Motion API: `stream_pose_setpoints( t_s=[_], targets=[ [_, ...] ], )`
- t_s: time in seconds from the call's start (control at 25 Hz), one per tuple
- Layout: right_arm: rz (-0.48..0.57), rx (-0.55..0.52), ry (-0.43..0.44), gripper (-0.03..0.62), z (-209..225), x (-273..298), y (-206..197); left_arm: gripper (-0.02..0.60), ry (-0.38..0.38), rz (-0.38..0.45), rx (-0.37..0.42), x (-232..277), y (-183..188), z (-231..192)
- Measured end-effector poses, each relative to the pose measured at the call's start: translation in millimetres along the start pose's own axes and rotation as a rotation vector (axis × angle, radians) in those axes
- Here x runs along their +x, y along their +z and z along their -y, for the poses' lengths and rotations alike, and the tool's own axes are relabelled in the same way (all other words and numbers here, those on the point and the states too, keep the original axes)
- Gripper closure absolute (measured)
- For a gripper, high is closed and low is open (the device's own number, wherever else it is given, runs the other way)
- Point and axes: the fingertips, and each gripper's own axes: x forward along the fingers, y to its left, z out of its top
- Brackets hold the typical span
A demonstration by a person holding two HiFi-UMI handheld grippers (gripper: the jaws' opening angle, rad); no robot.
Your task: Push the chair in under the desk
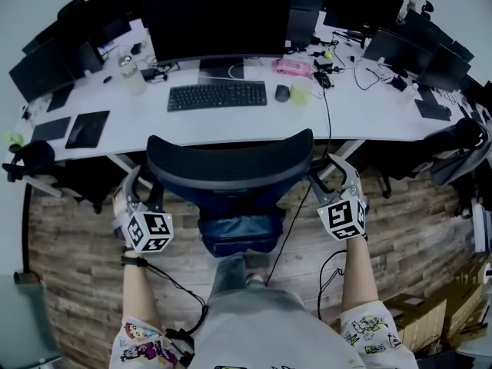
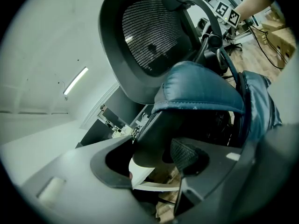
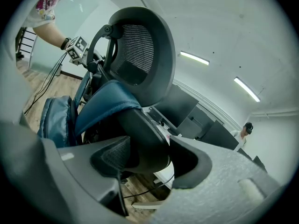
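Observation:
A black mesh-backed office chair stands behind the white desk, its back turned to me. Something blue and padded hangs below the backrest. My left gripper holds the left edge of the backrest and my right gripper holds the right edge. In the left gripper view, the chair's dark frame fills the space between the jaws of the left gripper, below the mesh. The right gripper clamps the dark frame the same way.
On the desk sit a keyboard, a mouse, a large monitor and a pink item. A black cable hangs down to the wood floor. Other chairs stand at the left and the right.

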Motion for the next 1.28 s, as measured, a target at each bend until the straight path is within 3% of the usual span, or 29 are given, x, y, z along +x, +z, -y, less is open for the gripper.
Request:
stream_pose_setpoints(
  t_s=[0.64,1.28],
  targets=[
    [-0.064,0.027,-0.048,0.336,41,59,-2,0.321,-0.023,0.042,0.010,79,25,-25],
    [-0.084,0.012,-0.068,0.333,66,82,-10,0.319,-0.030,0.063,0.011,95,43,-24]
  ],
)
